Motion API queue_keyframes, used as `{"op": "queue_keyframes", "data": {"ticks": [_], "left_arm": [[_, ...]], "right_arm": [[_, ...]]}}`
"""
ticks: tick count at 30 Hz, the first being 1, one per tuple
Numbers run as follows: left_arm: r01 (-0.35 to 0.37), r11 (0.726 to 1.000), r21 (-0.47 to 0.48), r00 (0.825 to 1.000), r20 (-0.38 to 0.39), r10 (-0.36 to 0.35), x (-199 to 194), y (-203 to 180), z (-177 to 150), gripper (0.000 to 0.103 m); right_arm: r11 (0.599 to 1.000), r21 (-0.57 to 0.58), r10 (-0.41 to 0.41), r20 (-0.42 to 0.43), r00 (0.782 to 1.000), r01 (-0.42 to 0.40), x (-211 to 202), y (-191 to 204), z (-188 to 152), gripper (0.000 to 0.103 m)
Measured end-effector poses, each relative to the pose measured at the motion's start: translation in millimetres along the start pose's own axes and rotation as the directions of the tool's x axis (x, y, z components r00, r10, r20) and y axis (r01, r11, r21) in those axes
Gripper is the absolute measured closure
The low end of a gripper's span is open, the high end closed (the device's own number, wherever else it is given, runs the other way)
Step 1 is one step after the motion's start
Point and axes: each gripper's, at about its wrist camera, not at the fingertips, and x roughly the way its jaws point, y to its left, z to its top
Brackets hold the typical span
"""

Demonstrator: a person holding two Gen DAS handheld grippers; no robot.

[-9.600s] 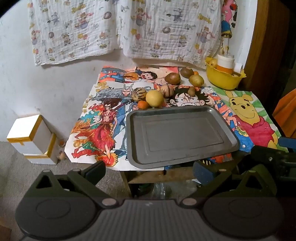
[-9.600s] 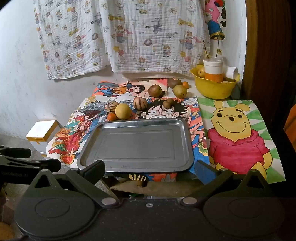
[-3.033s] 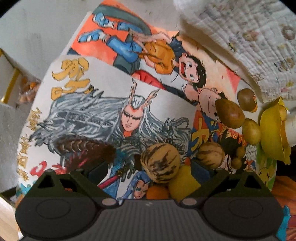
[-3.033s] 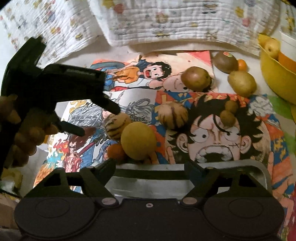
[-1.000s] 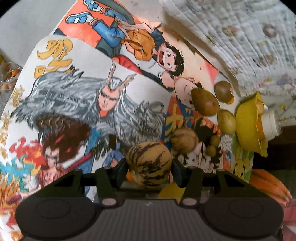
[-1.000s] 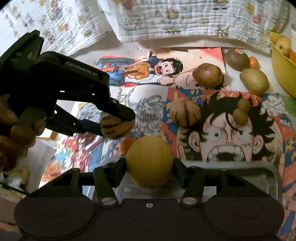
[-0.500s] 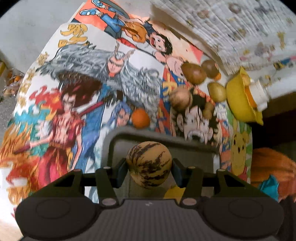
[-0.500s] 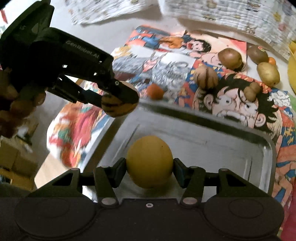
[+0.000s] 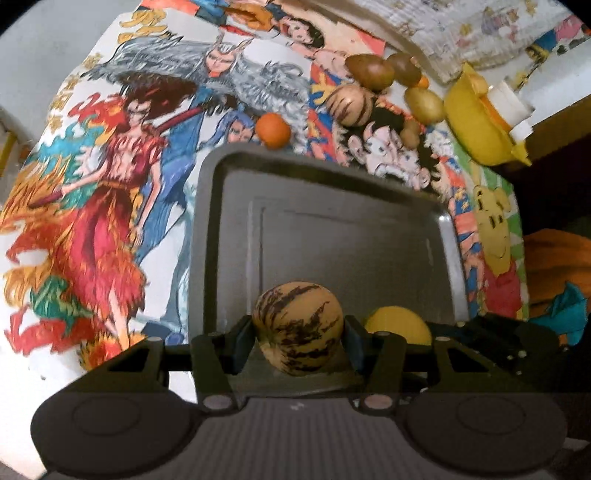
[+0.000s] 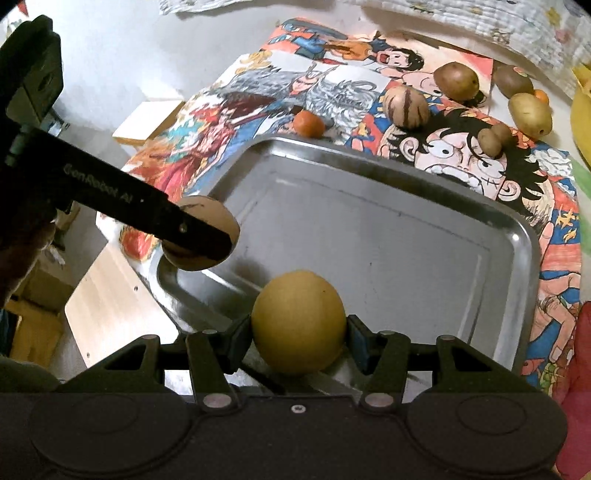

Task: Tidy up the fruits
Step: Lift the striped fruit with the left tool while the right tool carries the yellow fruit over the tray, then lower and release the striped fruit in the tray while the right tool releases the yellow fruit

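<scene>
Cartoon posters (image 9: 110,192) cover the surface, with a printed cloth (image 10: 461,22) hanging at the back. On the posters lies a grey metal tray (image 10: 369,229), its floor bare. Beyond its far rim sit a yellow bowl (image 9: 476,122), two brown potatoes (image 10: 456,80), a second striped melon (image 10: 405,107), a small orange (image 10: 308,124) close to the rim, and a lumpy little tuber (image 10: 493,139). The left gripper (image 9: 298,334) has its jaws closed on a striped melon (image 9: 297,326), held over the tray's near left part. The right gripper (image 10: 298,341) has its jaws clamped on a round yellow fruit (image 10: 298,320), held above the tray's near edge, just beside the left one.
</scene>
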Motion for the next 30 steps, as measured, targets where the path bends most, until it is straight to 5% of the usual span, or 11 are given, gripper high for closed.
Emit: {"op": "queue_keyframes", "data": {"ticks": [18,25,30], "left_arm": [[-0.091,0.993,-0.077,0.995,0.031,0.093,8.4,-1.8,-19.3,0.047],[-0.092,0.992,-0.090,0.993,0.061,0.098,-2.2,-3.5,-21.7,0.037],[-0.091,0.992,-0.089,0.991,0.090,0.099,-17.0,-6.6,-31.7,0.020]], "right_arm": [[0.997,-0.075,-0.009,0.032,0.999,0.011,1.6,3.8,-5.1,0.045],[0.996,-0.080,-0.021,0.047,0.999,0.024,-5.4,9.2,-14.5,0.022],[0.997,-0.066,-0.028,0.070,0.997,0.032,-16.8,13.0,-21.2,0.013]]}}
